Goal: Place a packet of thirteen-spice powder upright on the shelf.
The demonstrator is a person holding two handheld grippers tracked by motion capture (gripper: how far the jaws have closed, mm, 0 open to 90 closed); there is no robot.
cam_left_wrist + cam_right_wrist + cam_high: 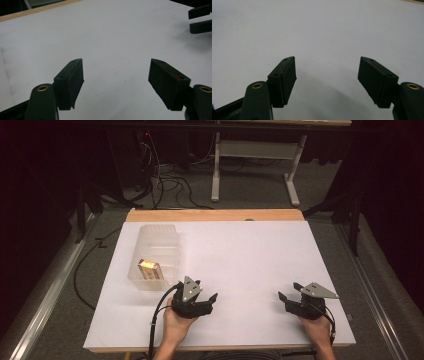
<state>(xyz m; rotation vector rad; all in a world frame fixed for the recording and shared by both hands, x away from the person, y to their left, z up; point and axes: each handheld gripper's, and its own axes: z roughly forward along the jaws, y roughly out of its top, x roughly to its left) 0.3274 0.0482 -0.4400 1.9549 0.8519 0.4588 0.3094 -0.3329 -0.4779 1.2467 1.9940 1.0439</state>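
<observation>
Two grippers rest low over the white tabletop (240, 255), well apart. Left gripper (212, 301) and right gripper (281, 296) both gape, nothing between their jaws. Beside the left, a clear bin (155, 237) holds a small box (150, 268).

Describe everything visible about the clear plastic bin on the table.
The clear plastic bin is a translucent, frosted-looking rectangular container with rounded corners and no lid. It stands upright on the white table surface, at the left side, its long axis running away from the person. Inside, at its near end, lies a small yellowish box; its print is too small to read. The left gripper is just beyond the bin's near right corner, apart from it. Nothing else touches the bin.
</observation>
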